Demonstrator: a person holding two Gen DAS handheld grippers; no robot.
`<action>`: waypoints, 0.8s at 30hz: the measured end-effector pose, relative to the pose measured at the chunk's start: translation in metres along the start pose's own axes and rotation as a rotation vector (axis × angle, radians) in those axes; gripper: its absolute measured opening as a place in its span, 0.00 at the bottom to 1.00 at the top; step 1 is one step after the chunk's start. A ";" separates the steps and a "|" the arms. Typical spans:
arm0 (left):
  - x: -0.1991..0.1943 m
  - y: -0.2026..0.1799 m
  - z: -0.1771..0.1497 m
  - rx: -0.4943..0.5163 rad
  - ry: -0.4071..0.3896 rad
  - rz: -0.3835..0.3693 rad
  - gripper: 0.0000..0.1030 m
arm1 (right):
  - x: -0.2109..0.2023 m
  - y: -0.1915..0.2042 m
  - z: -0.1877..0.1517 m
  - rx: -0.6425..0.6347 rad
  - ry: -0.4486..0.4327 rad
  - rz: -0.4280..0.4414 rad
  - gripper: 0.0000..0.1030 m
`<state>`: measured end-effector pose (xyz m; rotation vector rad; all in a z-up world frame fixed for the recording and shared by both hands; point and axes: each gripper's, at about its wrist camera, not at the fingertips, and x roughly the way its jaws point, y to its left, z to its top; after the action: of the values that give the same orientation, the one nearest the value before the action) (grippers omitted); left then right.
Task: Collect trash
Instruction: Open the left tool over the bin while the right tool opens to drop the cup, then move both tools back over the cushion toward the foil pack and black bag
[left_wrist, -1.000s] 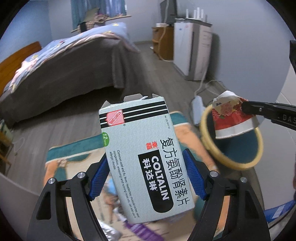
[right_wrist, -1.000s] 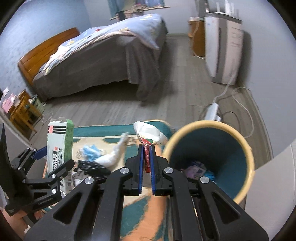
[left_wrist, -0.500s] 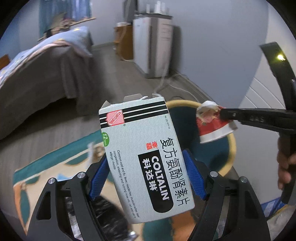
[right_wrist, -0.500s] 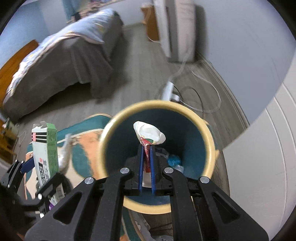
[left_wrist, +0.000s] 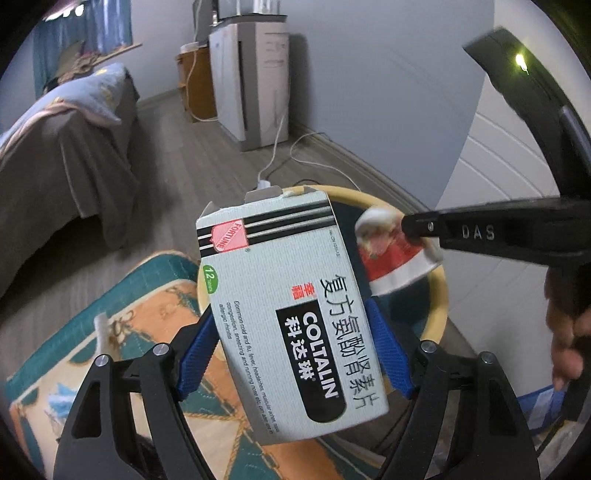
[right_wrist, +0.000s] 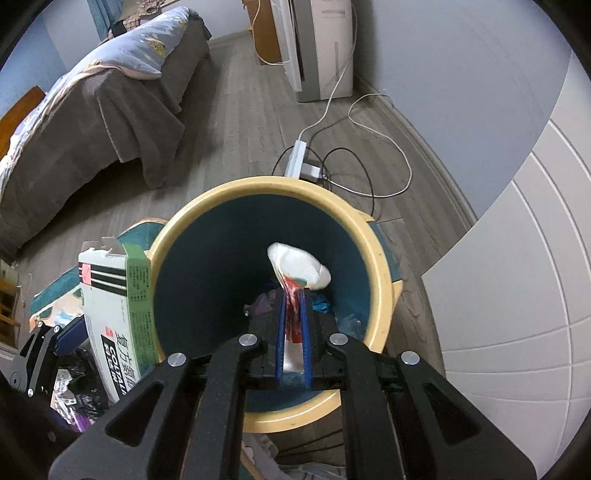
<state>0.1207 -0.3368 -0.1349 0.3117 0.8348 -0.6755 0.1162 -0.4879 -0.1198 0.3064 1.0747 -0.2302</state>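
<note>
**Items, as seen:**

1. Left claw (left_wrist: 295, 354): blue pads either side of medicine box (left_wrist: 291, 314), lower centre of left view. Jaws opening w/ box still between them; box tilted, open flap end up, its top overlapping near rim of bin. In right view the box (right_wrist: 114, 317) shows at lower left, just beside the bin's left rim.
2. Right claw (right_wrist: 291, 325): jaws nearly together and opening, crushed red/white paper cup (right_wrist: 299, 266) still between pads. Sits centre frame, over bin mouth. In left view the cup (left_wrist: 395, 254) hangs at centre right, above bin opening.
3. Bin (right_wrist: 380, 266): round, yellow rim, dark teal inside, on wood floor; some scraps at bottom, too dim to ID.
4. Rug (left_wrist: 147, 295): teal/orange, lower left of left view; small litter on it.
5. Bed (right_wrist: 92, 110): upper left, grey cover.
6. Power strip (right_wrist: 297, 157) w/ cords: floor, behind bin.
7. Person's hand (left_wrist: 569, 332): right edge, on right claw's handle.
</note>
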 end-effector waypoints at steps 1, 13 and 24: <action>0.001 0.000 -0.001 0.010 0.001 0.008 0.83 | 0.000 -0.002 0.000 0.004 0.000 -0.007 0.17; -0.032 0.033 -0.015 -0.064 -0.023 0.066 0.90 | -0.015 0.003 0.003 0.049 -0.036 -0.005 0.72; -0.117 0.098 -0.053 -0.254 -0.077 0.198 0.92 | -0.074 0.080 -0.015 -0.064 -0.148 -0.026 0.94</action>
<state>0.0987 -0.1873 -0.0796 0.1355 0.7947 -0.3892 0.0964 -0.4057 -0.0498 0.2151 0.9387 -0.2377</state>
